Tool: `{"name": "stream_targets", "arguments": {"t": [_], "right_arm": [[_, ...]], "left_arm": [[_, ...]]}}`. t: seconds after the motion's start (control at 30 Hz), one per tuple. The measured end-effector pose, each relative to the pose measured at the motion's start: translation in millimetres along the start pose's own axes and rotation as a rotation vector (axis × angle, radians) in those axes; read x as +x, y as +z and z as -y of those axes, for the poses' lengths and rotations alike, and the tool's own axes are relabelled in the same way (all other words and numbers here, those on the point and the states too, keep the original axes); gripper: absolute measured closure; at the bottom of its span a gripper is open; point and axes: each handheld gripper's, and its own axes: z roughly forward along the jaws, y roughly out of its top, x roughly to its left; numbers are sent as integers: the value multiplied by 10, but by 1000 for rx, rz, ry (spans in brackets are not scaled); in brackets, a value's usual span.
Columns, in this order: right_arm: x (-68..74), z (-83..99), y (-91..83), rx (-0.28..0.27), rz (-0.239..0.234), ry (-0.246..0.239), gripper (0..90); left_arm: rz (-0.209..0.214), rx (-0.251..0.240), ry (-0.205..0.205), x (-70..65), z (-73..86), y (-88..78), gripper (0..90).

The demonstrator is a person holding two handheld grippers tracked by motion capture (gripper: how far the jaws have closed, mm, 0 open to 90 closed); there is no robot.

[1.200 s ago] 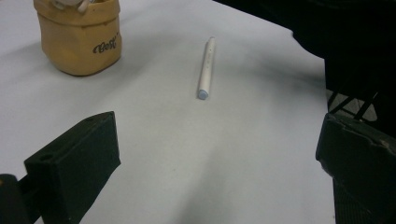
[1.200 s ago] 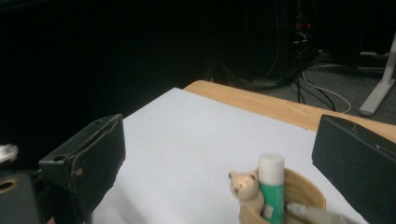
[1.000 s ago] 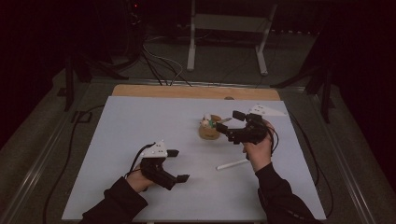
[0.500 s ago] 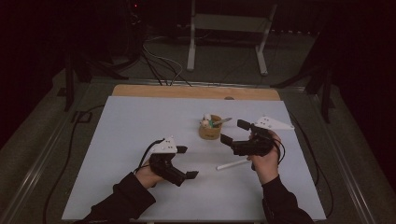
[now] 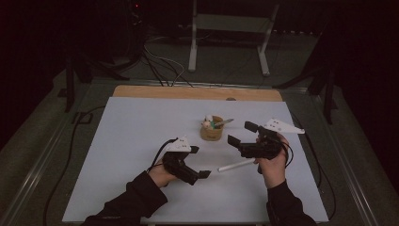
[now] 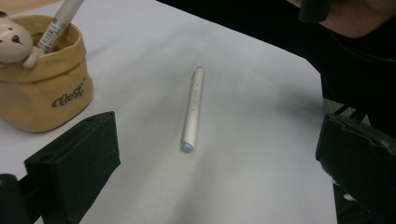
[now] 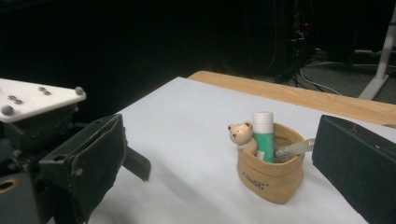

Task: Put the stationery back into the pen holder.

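A tan pouch-shaped cup stands mid-table and holds a small bear figure, a green-and-white glue stick and a leaning pen. A white pen lies flat on the white table sheet, nearer me than the cup. My left gripper is open just left of this pen, which lies between and beyond its jaws in the left gripper view. My right gripper is open, raised to the right of the cup and pointing at it, with nothing between its jaws.
The white sheet covers most of a wooden table whose bare far edge shows. Cables and a metal stand lie on the dark floor beyond. The other person's-side hand and sleeve appear behind the lying pen.
My right gripper has drawn back from the cup toward me, leaving a pen leaning out of it. My left gripper has moved right, closer to the lying pen.
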Motion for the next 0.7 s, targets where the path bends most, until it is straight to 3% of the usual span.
{"name": "stream_targets", "arguments": {"t": [0.3,0.5,0.7], "right_arm": [[-13,-10,-34,-13,0,6,26],[-15,-11,-45,-17,-2,10,26],[-17,-9,-49,-20,-13,17,26]], "left_arm": [[3,7,-1,-15,-10,157,4],[22,10,-26,-20,-10,260,4],[38,46,-39,-22,-17,390,4]]}}
